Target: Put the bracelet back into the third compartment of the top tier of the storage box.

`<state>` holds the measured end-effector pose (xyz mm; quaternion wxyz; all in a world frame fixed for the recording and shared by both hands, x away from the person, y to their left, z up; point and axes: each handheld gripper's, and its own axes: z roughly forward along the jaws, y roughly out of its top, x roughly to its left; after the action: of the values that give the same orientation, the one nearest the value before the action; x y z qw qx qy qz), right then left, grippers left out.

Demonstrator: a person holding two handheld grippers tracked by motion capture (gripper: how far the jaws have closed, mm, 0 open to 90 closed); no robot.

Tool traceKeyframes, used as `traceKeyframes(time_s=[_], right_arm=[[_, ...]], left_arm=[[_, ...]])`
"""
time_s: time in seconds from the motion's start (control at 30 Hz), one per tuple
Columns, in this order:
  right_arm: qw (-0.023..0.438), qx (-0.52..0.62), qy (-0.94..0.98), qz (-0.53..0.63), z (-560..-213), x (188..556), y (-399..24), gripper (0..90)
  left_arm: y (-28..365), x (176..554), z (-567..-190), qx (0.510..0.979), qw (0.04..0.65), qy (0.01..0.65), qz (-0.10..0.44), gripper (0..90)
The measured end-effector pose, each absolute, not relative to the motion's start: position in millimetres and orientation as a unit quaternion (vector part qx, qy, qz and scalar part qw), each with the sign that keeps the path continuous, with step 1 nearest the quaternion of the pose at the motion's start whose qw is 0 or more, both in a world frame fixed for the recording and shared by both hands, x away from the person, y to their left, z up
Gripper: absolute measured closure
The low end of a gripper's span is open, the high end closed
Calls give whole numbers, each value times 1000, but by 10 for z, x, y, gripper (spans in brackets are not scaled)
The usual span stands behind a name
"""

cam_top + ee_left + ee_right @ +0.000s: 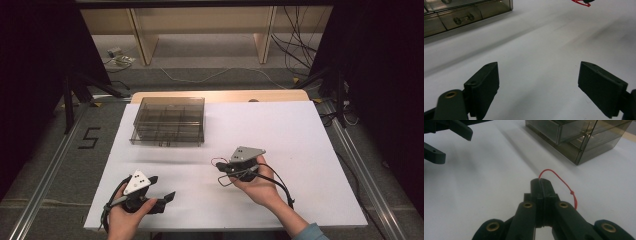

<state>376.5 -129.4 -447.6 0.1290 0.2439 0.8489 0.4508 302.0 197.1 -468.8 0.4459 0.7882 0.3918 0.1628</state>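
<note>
White board covers the table [280, 125], with a smoky clear compartment box [168, 121] near its far left corner. Toward the near edge, the left gripper [161, 189] hovers with jaws spread wide and nothing between them. Right of the middle, the right gripper [222, 169] has its jaws clenched on a thin red string [564, 182], which loops out from the tips.

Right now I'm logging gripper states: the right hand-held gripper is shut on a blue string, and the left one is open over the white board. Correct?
Not quite: the string pinched in the right hand-held gripper is red, as the right gripper view shows. The left hand-held gripper is open over the white board.
</note>
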Motion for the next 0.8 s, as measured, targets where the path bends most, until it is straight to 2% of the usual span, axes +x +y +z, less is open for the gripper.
traceKeyframes(time_s=[0.8], right_arm=[[141, 233, 847, 457, -4306, 3864, -1180, 900]], left_arm=[[1971, 3023, -4688, 782, 449, 398, 168, 162]])
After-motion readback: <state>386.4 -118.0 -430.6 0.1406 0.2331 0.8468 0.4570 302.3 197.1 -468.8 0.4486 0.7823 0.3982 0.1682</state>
